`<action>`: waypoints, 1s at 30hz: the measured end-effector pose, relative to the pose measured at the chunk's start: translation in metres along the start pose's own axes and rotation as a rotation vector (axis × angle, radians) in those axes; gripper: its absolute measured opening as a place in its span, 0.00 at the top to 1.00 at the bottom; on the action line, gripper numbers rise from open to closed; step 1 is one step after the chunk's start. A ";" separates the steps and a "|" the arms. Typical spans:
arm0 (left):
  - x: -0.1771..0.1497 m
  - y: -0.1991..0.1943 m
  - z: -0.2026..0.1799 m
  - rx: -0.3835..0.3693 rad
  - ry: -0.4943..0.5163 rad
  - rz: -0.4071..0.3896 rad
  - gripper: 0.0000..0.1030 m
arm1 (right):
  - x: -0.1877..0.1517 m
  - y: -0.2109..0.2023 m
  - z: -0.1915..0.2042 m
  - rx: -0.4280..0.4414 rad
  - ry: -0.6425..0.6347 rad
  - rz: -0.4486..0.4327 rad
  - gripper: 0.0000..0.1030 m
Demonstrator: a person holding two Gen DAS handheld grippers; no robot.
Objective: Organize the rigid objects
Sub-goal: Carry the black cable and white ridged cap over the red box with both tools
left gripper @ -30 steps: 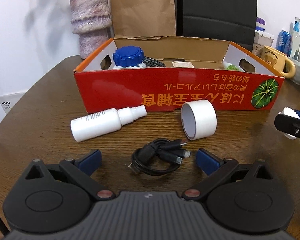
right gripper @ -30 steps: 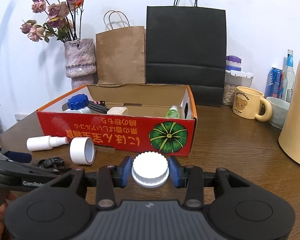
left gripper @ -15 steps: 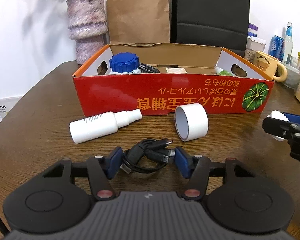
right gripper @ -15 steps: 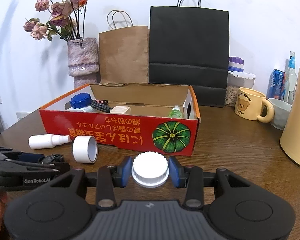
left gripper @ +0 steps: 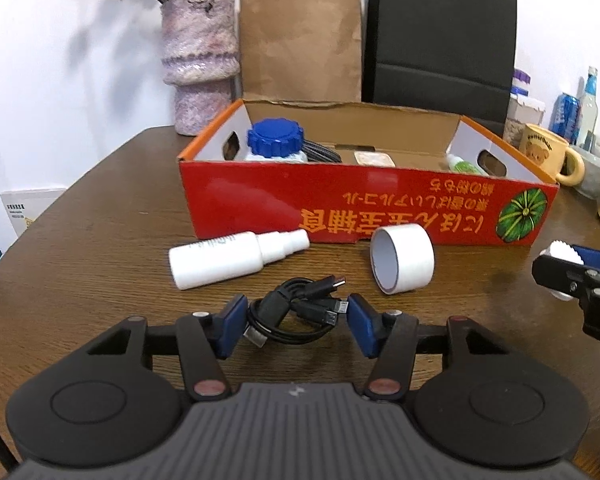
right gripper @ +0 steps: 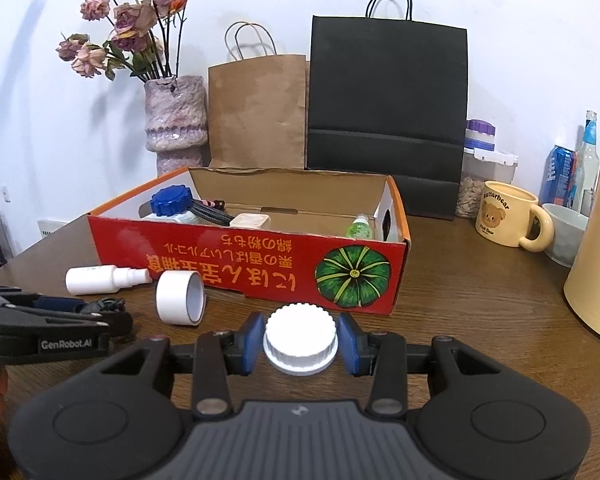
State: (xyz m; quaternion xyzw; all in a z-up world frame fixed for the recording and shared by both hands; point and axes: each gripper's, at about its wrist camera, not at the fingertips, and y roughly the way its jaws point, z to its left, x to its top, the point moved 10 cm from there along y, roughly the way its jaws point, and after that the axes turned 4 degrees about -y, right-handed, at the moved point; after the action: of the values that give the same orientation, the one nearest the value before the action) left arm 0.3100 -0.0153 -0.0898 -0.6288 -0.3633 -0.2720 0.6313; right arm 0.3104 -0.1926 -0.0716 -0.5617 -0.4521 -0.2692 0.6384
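A coiled black cable [left gripper: 296,312] lies on the desk [left gripper: 100,240], pinched between the blue pads of the left claw [left gripper: 296,322], which is clenched on the bundle, its plugs pointing toward 1 o'clock. Just past the claw, a white spray bottle [left gripper: 228,260] lies on its side at 11 o'clock and a white tape roll [left gripper: 404,264] at 1 o'clock, both in front of the red cardboard box [left gripper: 340,208] at 12 o'clock. At 3 o'clock of the cable, well apart, the right claw [right gripper: 300,340] grips a white ribbed cap [right gripper: 300,338] between its pads, just before the box's pumpkin corner.
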 end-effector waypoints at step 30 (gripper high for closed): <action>0.065 -0.055 -0.005 -0.061 -0.083 -0.178 0.47 | 0.045 -0.027 0.002 0.003 -0.024 -0.119 0.62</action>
State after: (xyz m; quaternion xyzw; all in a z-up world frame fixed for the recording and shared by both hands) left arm 0.3050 -0.0163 -0.0047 -0.6239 -0.4349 -0.3116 0.5697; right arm 0.3063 -0.1895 -0.0194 -0.5360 -0.4929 -0.2994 0.6165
